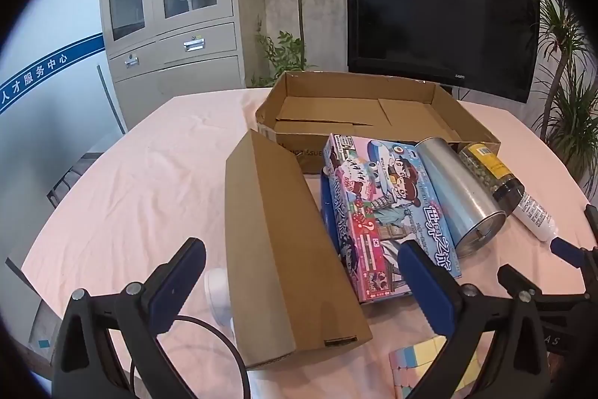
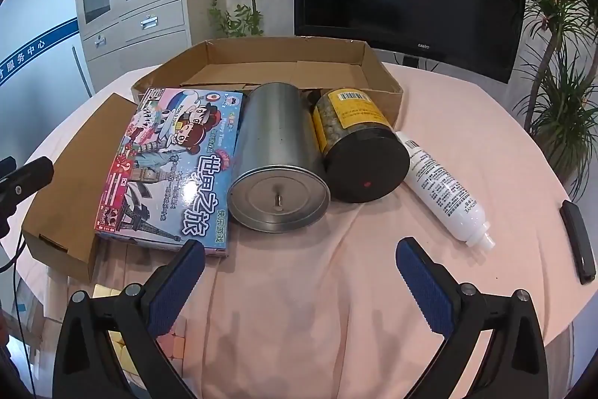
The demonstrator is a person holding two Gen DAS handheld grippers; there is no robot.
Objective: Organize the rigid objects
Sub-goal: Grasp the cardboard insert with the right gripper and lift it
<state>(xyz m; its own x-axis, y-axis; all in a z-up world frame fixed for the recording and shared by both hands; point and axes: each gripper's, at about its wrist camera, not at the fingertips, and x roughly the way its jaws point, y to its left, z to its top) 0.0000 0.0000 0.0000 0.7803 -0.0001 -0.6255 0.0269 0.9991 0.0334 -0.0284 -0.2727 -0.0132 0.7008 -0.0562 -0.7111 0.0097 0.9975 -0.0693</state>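
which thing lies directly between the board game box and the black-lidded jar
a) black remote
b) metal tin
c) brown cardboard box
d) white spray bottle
b: in the right wrist view the metal tin lies on its side with the board game box on its left and the black-lidded jar on its right.

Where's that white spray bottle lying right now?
In the right wrist view, the white spray bottle lies on its side on the pink tablecloth, just right of the black-lidded jar.
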